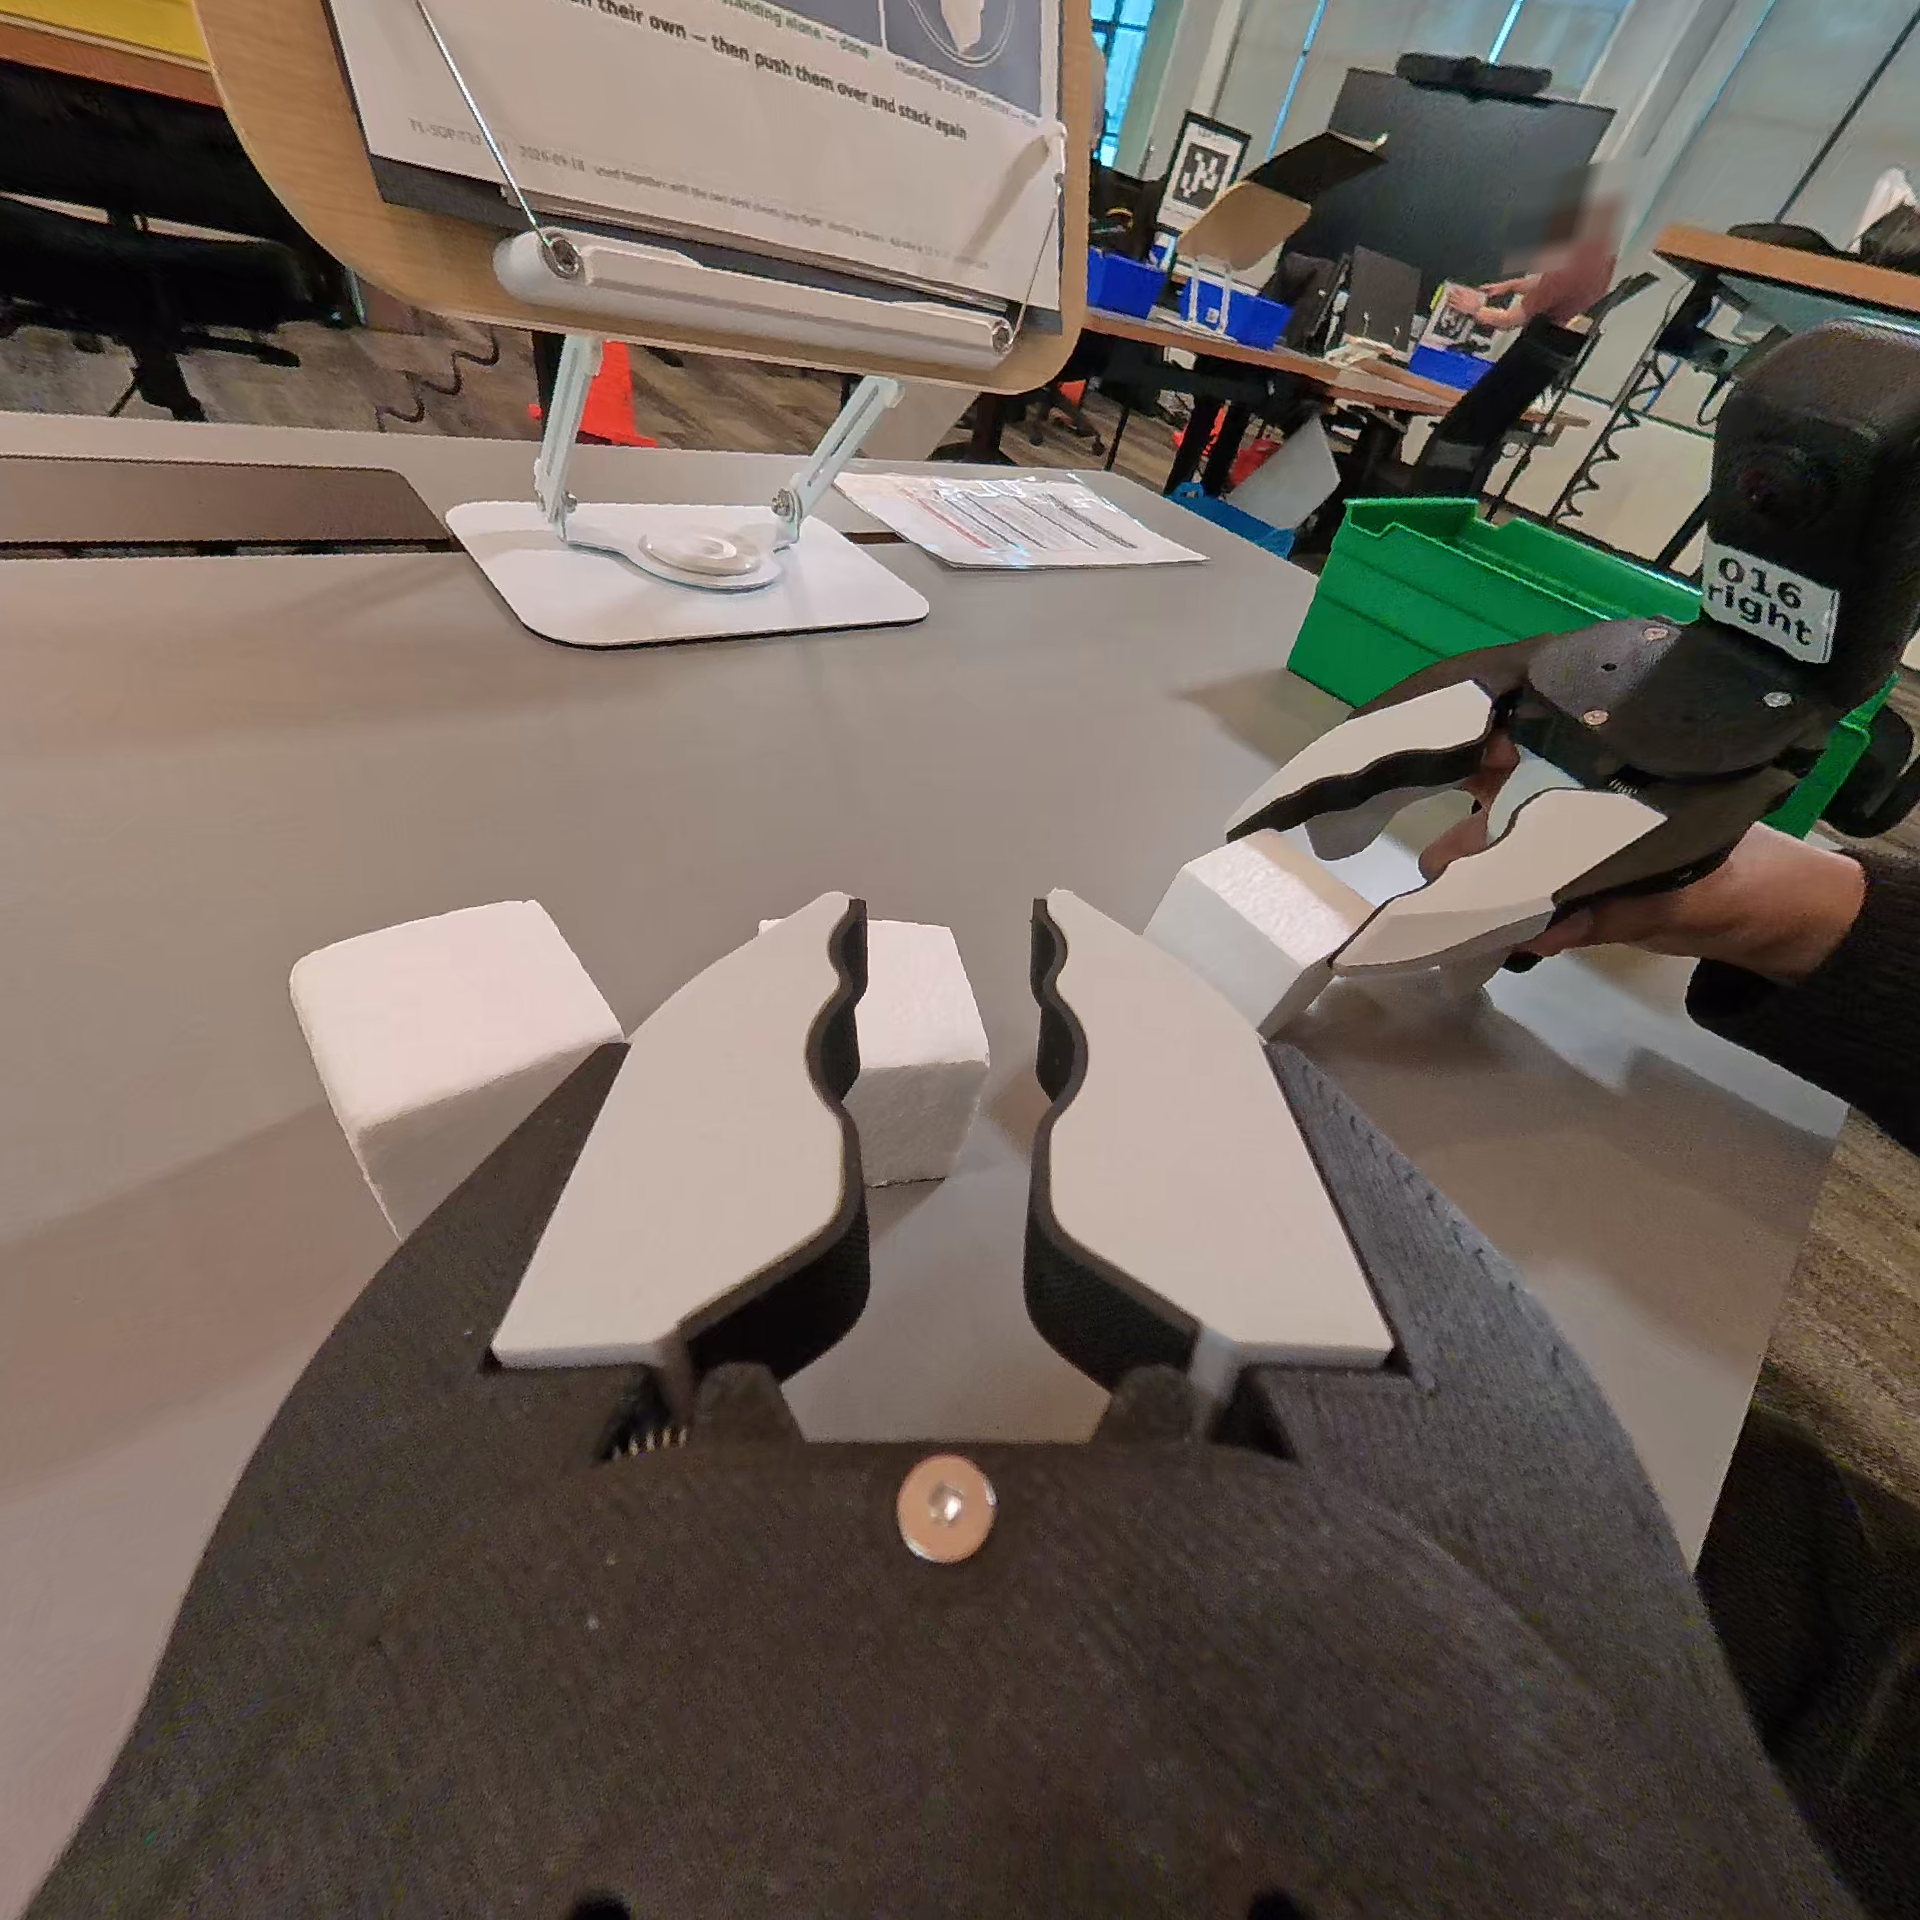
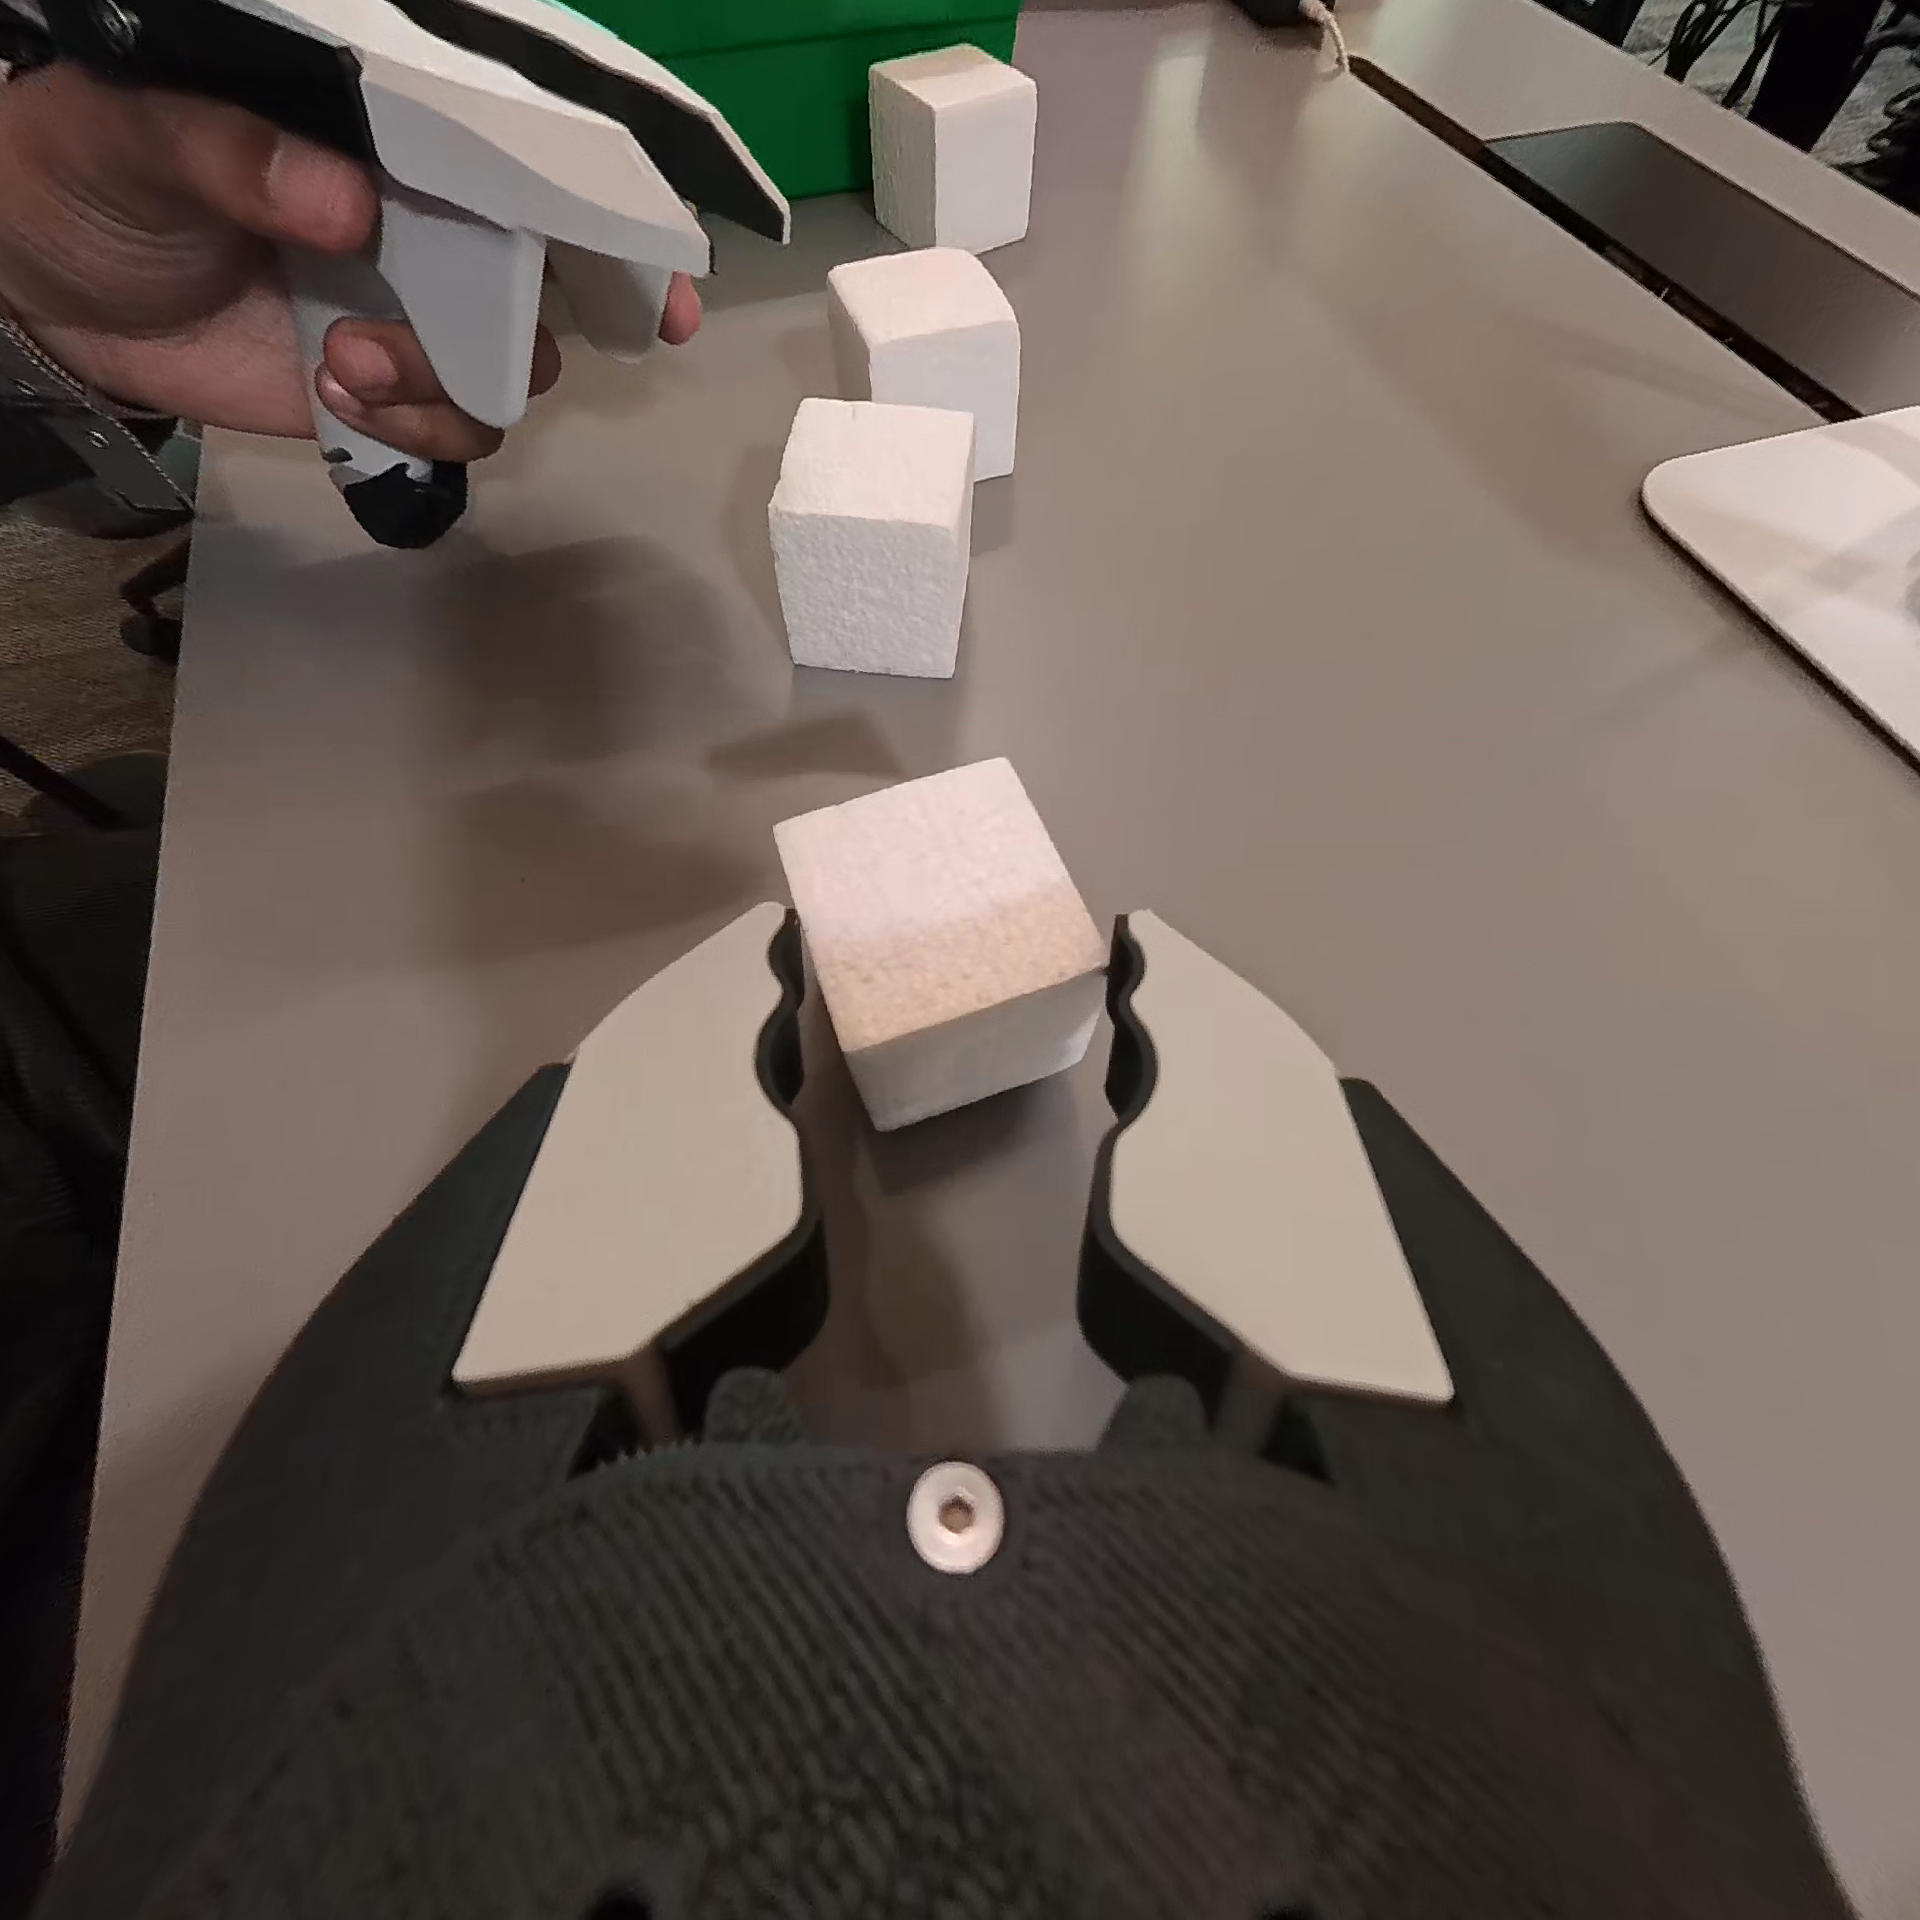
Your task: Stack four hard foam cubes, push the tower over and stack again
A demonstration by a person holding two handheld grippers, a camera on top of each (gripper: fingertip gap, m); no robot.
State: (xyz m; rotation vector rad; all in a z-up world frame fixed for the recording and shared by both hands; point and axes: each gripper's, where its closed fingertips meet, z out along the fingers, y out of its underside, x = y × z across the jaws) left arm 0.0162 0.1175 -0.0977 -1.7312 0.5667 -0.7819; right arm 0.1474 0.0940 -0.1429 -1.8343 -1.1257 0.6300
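Right wrist view: foam cube (image 2: 940, 925) between fingers (image 2: 665, 1143).

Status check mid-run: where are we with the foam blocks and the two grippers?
Done: nothing is stacked; none of the four white foam blocks rests on another on the grey table. In hand: the right gripper straddles the nearest block, fingers at both its sides; a firm clamp is unclear. The left gripper hovers open and empty. Left: the second block, third block and far block stand untouched.
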